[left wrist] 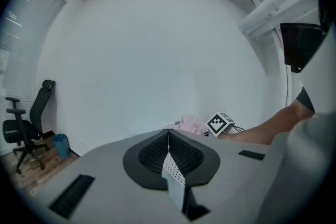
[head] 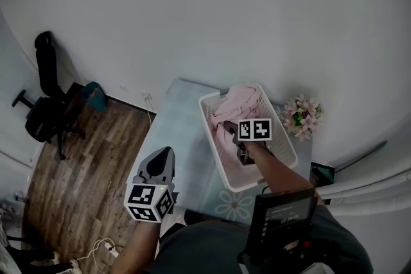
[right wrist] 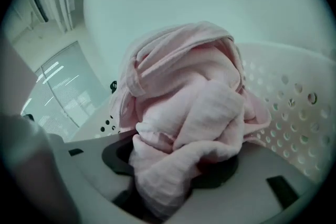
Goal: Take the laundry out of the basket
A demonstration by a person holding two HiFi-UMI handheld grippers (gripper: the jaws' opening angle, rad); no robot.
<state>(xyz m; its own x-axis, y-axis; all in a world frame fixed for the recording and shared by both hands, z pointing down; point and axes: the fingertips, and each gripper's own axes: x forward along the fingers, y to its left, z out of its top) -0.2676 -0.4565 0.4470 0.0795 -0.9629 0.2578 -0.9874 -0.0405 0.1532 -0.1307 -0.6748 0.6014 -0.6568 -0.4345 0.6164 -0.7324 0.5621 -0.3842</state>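
One pink cloth (right wrist: 184,113) is clamped in your right gripper (head: 232,131), not yet clear of the basket (head: 207,101); your left gripper (left wrist: 168,139) sits closed on nothing.

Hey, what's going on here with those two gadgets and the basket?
A person is emptying a white laundry basket on a table, with a hand-held gripper in each hand. The right gripper is clamped on a bunched pink cloth at the basket. The left gripper is shut and empty, held off the table's left side.
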